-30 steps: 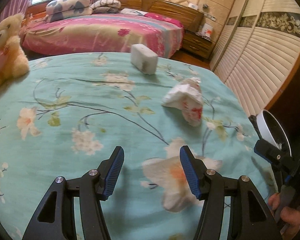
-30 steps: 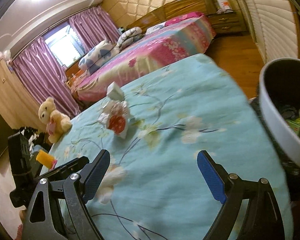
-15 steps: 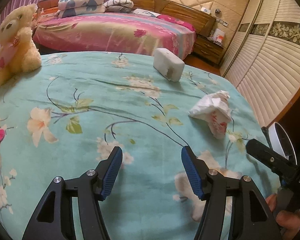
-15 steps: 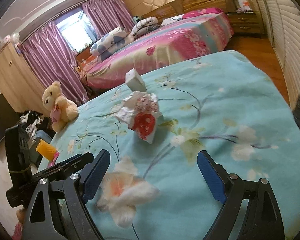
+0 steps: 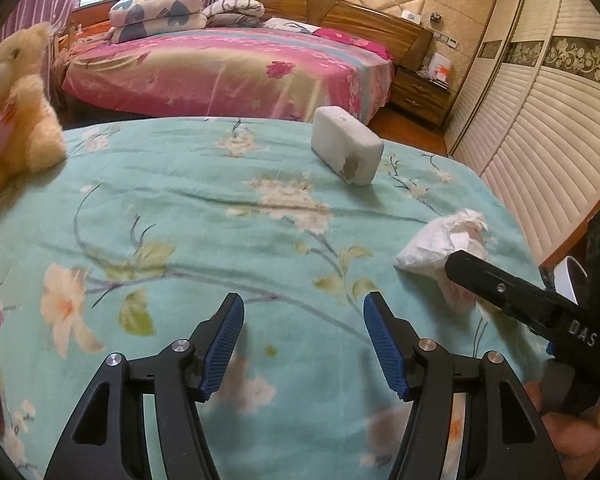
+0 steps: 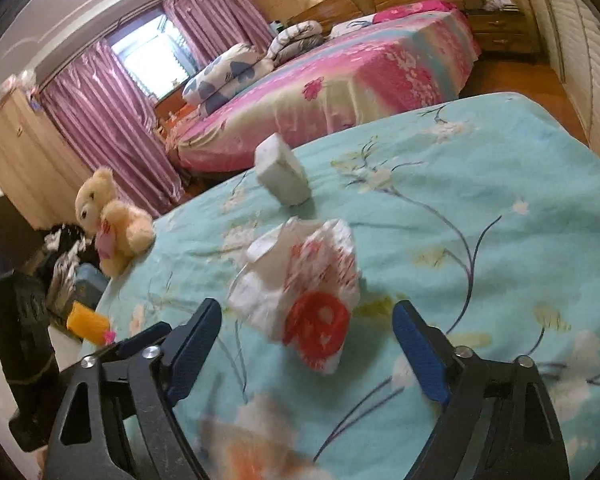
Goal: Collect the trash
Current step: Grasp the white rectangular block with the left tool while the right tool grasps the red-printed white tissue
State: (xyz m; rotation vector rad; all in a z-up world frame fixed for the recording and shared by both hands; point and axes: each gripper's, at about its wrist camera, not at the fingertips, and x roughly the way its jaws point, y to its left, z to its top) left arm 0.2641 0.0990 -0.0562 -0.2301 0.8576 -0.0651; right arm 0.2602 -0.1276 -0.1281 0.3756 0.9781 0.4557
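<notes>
1. A bedroom is shown; a teal floral bedspread (image 5: 188, 216) fills the foreground, with a pink bed (image 5: 228, 68) behind it.
2. Compared with a second ago, the crumpled wrapper (image 6: 304, 288) is seen much nearer the right gripper (image 6: 308, 344), just ahead of its wide-spread fingers and not yet clasped; the white bin has passed out of the right view.
3. The left gripper (image 5: 304, 340) is held parted over bare cloth, empty.
4. A white foam block (image 5: 346, 150) is set well beyond the wrapper.
5. A teddy bear (image 5: 12, 112) is cut off at the left edge; the wrapper's print is blurred.
</notes>
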